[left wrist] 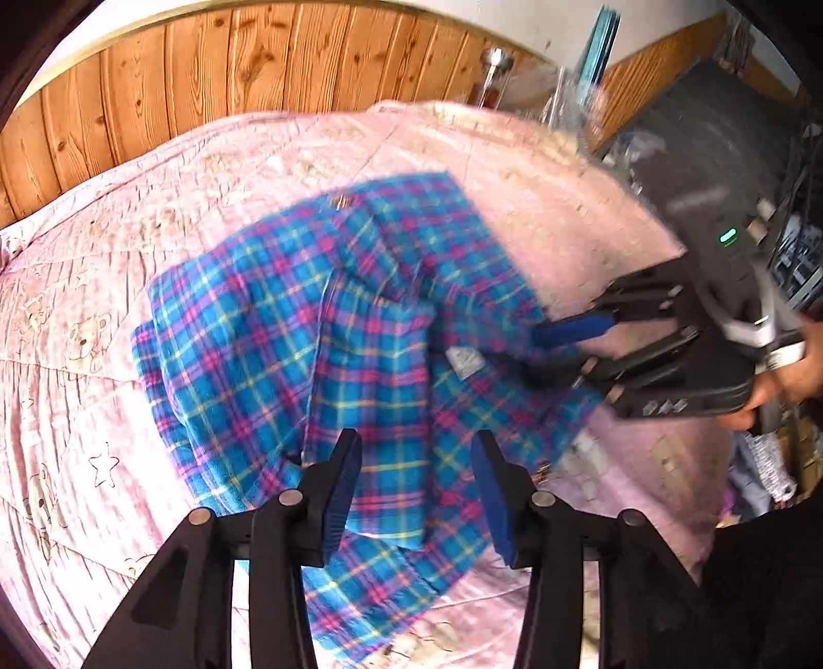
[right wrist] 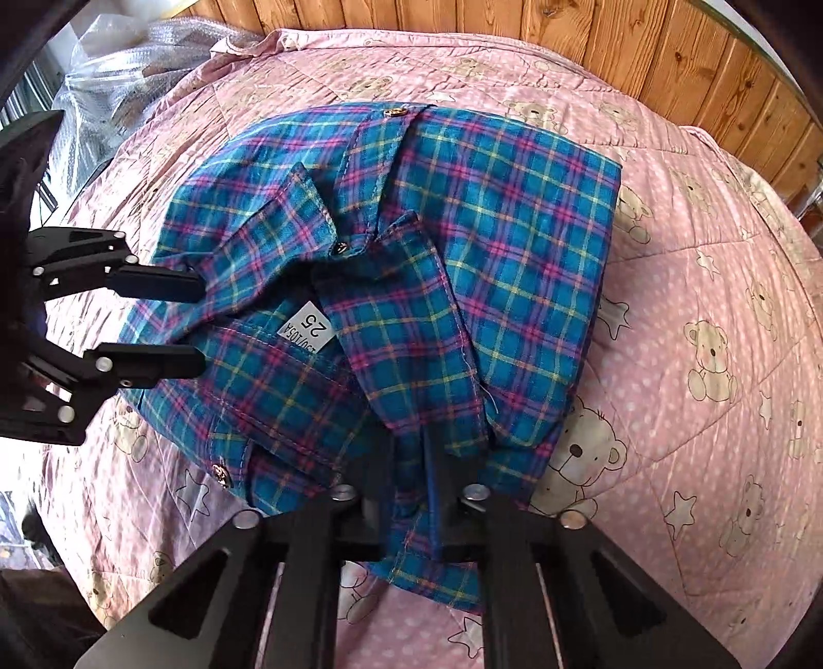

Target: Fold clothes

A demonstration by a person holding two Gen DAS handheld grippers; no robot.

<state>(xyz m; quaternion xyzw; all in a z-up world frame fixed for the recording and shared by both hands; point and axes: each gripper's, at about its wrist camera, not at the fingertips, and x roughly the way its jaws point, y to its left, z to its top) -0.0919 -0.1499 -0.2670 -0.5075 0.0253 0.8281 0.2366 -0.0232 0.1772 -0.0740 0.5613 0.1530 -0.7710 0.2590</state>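
Quilt: pink quilted bedspread (right wrist: 720,288) printed with teddy bears, stars and white dots, softly puckered along its stitch lines; it covers the bed.
Wall: varnished knotty wood panelling (right wrist: 643,46) behind the bed.
Wrap: crumpled clear bubble wrap (right wrist: 128,62) at the far left edge of the bed in the right wrist view.
Left tool (left wrist: 416,494): black arms with blue pads, spread wide apart, pads on either side of the cloth's near part, gripping nothing.
Shirt: plaid shirt (right wrist: 514,242) in thin woven cotton, blue with pink and yellow lines, lying partly folded and rumpled in the middle of the quilt; small metal buttons and a white size label (right wrist: 307,332) marked 25 show.
Right tool (right wrist: 411,494): pressed together, pinching the shirt's near hem, cloth bunched between the pads.
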